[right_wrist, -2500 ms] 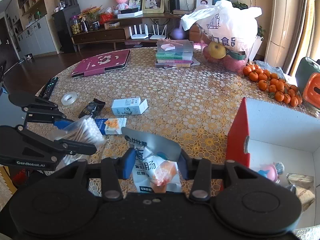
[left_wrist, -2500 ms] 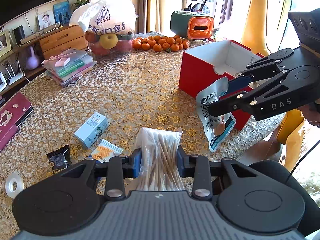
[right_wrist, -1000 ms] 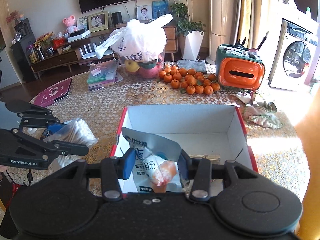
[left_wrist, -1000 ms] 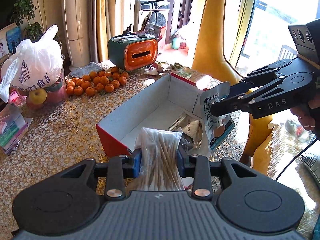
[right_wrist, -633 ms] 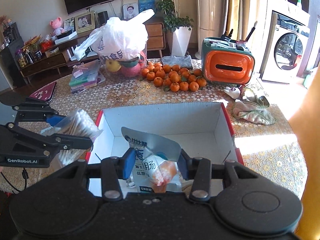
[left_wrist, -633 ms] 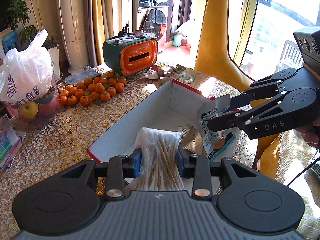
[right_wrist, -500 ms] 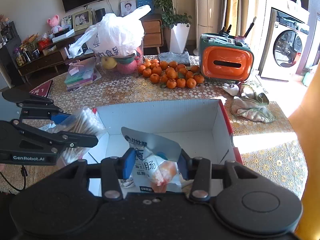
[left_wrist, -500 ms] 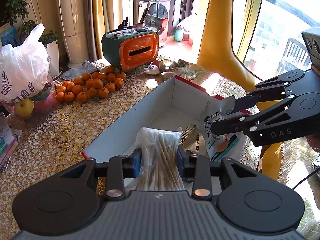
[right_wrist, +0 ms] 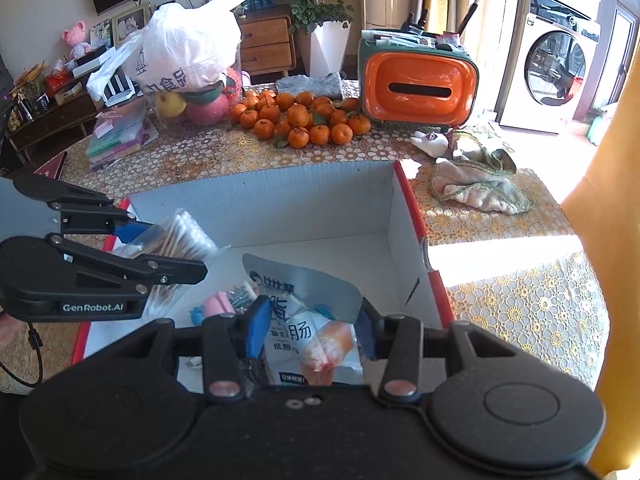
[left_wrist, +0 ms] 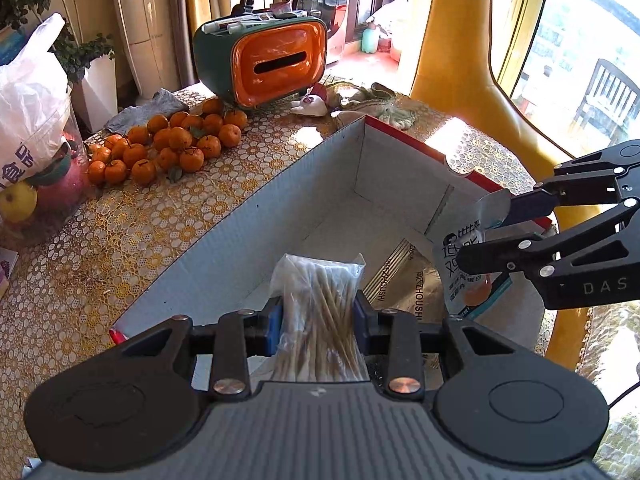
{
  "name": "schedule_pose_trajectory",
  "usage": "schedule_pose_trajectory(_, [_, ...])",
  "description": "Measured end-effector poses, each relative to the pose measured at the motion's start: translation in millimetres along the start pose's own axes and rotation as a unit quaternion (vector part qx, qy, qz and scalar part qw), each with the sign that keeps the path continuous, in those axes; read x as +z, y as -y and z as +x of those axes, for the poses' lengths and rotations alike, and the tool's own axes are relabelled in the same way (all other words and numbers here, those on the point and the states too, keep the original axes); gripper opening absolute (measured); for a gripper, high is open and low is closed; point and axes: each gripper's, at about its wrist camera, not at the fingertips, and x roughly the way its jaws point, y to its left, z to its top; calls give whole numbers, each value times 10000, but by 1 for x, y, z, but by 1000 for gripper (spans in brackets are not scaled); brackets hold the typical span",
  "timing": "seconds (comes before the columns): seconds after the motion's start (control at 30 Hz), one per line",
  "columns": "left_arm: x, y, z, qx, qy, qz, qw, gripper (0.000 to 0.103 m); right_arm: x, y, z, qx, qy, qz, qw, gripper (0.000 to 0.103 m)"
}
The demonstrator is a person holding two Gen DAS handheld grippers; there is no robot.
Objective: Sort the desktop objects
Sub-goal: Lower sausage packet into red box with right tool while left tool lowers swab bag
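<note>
My left gripper is shut on a clear bag of cotton swabs and holds it over the near end of the open red box. It also shows at the left of the right wrist view. My right gripper is shut on a white and blue sausage snack pouch, held above the box. It shows at the right of the left wrist view. A brown paper packet and small pink items lie inside the box.
A pile of tangerines, an orange and green tissue box and a white plastic bag over fruit stand beyond the box. A crumpled cloth lies to its right. Stacked folders lie at the left.
Both grippers have swung from the table's left side to above the red box and moved lower into it, each still holding its item.
</note>
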Motion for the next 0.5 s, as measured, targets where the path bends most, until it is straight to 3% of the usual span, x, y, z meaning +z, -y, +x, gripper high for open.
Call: schedule_pose_trajectory(0.5, [-1,-6,47,203,-622,-69,9978,33,-7,17,37,-98,-452,54,9989,44])
